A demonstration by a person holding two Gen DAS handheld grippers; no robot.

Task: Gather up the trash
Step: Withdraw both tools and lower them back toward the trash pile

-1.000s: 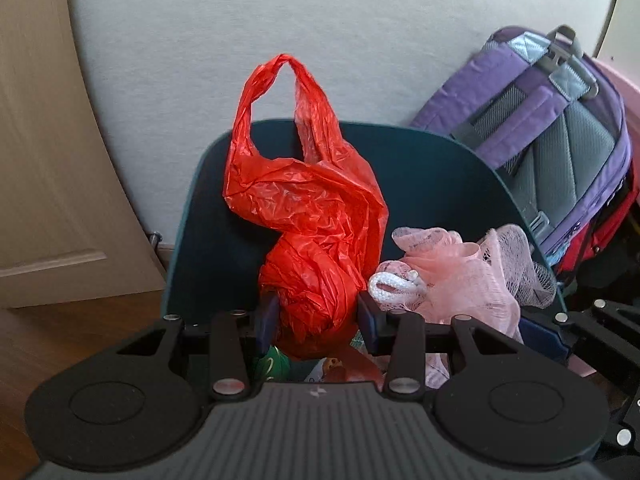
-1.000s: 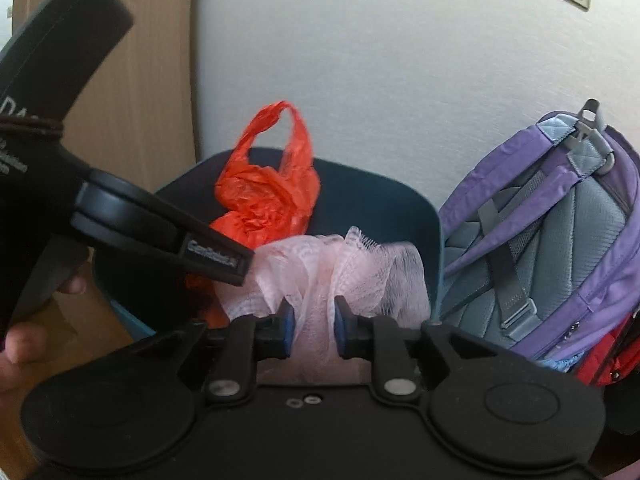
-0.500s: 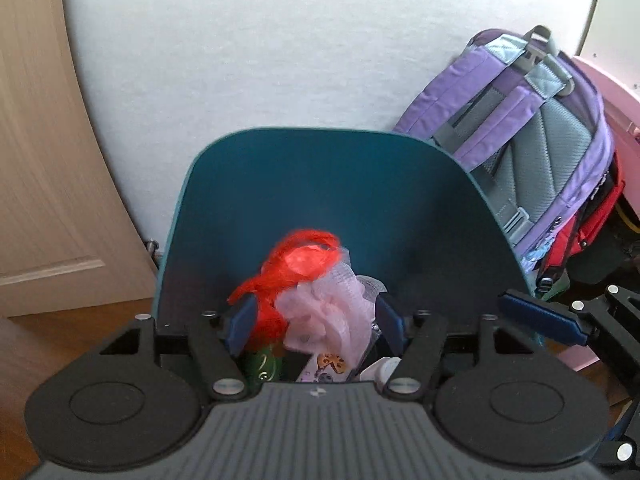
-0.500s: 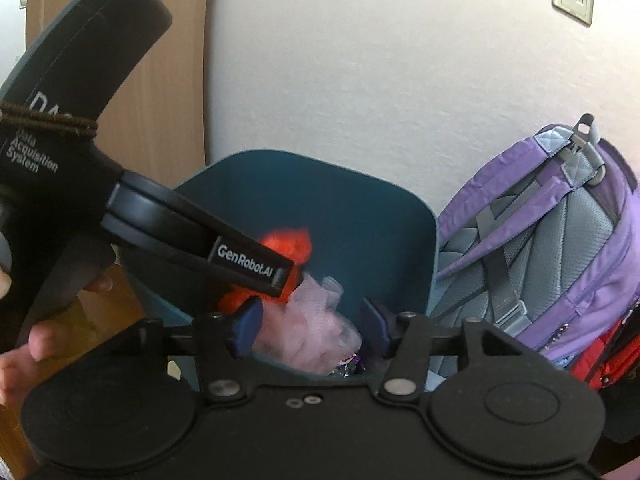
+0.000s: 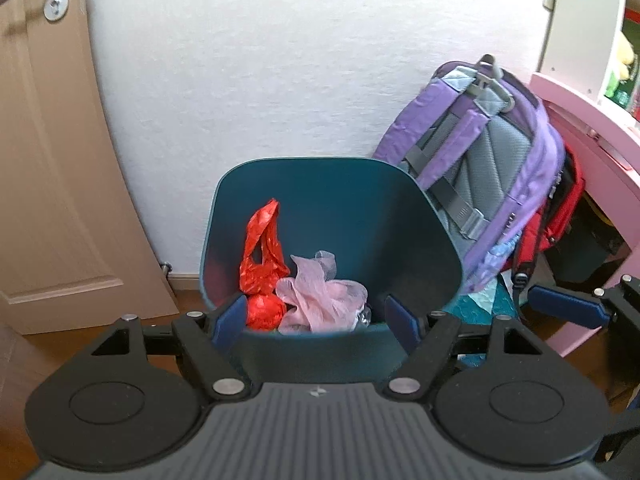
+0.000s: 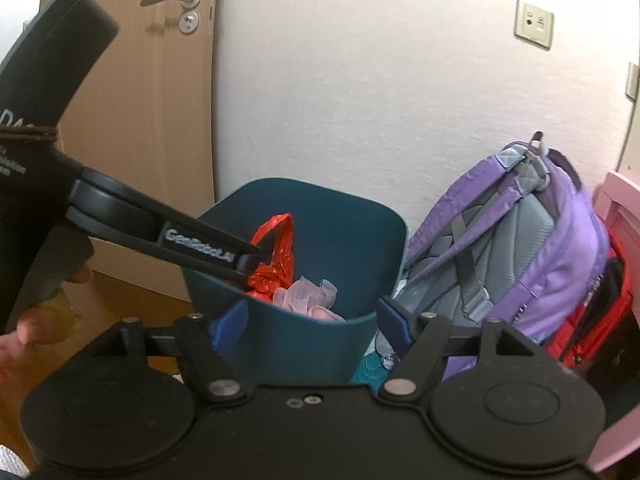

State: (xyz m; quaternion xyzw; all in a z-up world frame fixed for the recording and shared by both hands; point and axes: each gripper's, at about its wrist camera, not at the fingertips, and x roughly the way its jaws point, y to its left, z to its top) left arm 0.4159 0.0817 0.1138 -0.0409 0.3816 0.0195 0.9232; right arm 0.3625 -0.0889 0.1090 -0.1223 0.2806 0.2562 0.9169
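against the wall, bin (image 5: 424, 232) holds red bag (image 5: 262, 276) (pink mesh (image 5: 324, 300) beside).

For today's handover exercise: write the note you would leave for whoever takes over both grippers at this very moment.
Left gripper: open, nothing between its fingers; jaws have just been opening.
Right gripper: open and empty as well, jaws also just opened.
Things: the red plastic bag and the pink mesh lie side by side inside the teal bin, which stands against the wall next to a purple backpack.
Done: both pieces are in the bin.
Left: look for more trash; none shows outside the bin in these views.
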